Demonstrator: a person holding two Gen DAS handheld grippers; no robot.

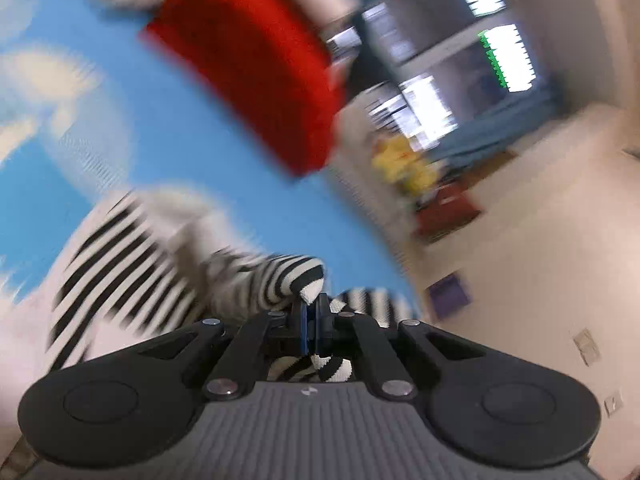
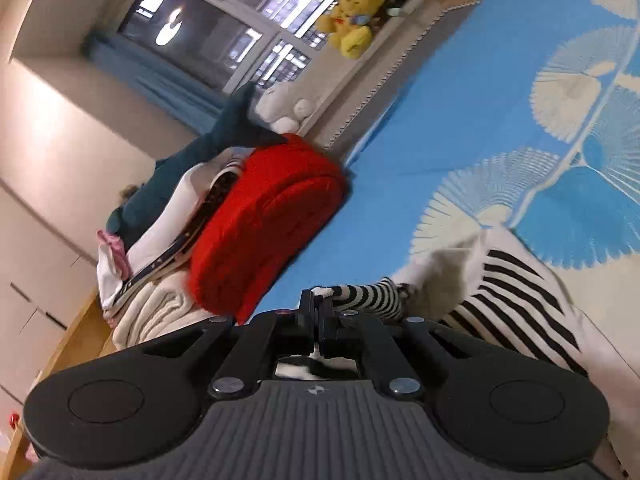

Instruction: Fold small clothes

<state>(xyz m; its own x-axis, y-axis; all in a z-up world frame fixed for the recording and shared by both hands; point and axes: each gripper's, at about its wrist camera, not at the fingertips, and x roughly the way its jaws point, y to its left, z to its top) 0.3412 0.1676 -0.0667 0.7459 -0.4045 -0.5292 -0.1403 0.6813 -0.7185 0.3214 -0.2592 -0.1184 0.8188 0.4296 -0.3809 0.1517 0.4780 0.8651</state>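
Note:
A small black-and-white striped garment [image 1: 120, 264] lies on a blue bedspread with white fan patterns [image 1: 132, 92]. My left gripper [image 1: 314, 308] is shut on a striped sleeve or cuff [image 1: 296, 280] of it; the view is blurred by motion. My right gripper [image 2: 318, 304] is shut on another striped sleeve end [image 2: 368, 296] of the same garment [image 2: 520, 296], with a white furry part [image 2: 452, 268] beside it.
A red cushion [image 2: 264, 224] lies on the bed ahead, also in the left view [image 1: 256, 64]. Behind it are stacked folded clothes [image 2: 160, 240] and a dark blue shark plush [image 2: 208, 148]. A yellow plush toy [image 2: 350, 20] sits on the window ledge.

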